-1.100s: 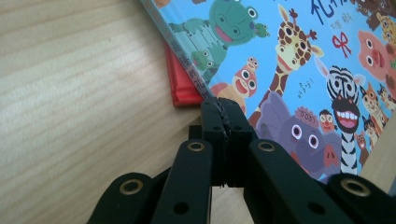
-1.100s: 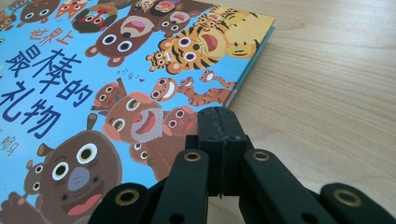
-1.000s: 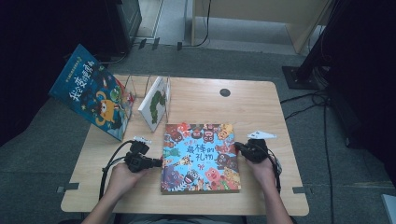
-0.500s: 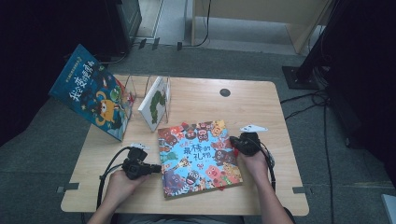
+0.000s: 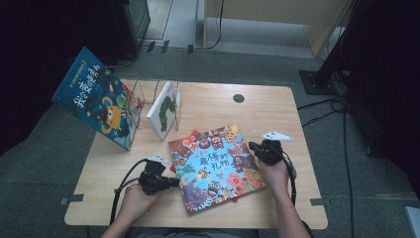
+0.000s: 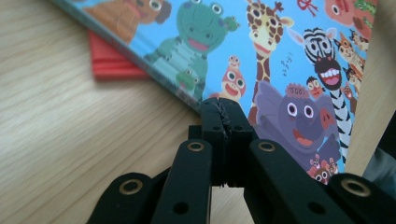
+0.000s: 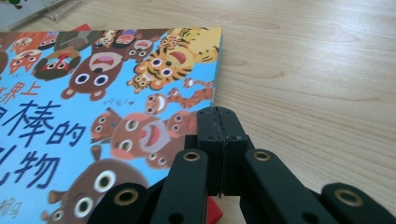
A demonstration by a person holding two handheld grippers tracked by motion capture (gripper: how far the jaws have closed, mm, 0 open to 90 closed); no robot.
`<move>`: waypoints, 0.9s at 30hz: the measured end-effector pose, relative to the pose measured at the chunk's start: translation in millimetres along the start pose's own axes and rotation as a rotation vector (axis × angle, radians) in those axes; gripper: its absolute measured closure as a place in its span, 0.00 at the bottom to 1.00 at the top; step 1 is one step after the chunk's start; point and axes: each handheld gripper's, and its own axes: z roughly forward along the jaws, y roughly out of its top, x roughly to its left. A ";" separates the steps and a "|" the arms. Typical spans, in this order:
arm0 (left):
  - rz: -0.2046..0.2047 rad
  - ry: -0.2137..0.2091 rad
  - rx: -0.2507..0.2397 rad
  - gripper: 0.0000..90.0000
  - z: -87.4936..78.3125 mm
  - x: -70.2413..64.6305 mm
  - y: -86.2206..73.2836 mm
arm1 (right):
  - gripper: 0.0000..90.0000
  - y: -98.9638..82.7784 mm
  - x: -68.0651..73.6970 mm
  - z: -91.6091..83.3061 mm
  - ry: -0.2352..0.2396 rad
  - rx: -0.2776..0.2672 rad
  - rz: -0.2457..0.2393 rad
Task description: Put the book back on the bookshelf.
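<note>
A picture book (image 5: 215,166) with cartoon animals on a blue cover lies skewed on the wooden table (image 5: 223,106), on top of a red book (image 5: 174,167). My left gripper (image 5: 173,182) is shut, its tips against the picture book's left edge. The left gripper view has its shut tips (image 6: 223,109) at the cover's (image 6: 280,70) edge, the red book (image 6: 109,63) poking out beyond. My right gripper (image 5: 253,147) is shut at the book's right edge. In the right gripper view its closed tips (image 7: 218,119) rest beside the cover (image 7: 107,93). Nothing sits between either pair of jaws.
A blue book (image 5: 96,96) leans at the table's far left corner. A white book (image 5: 163,109) stands in a clear rack beside it. A black round cap (image 5: 238,98) sits in the tabletop at the back. Cables trail across the floor at right.
The picture book has turned counter-clockwise from square to skewed. The left gripper moved nearer and to the right along its edge; the right gripper crept slightly farther away.
</note>
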 end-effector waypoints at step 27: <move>0.042 -0.014 -0.006 0.96 2.7 11.2 43.6 | 1.00 -34.2 3.0 -39.6 -0.020 0.032 -0.005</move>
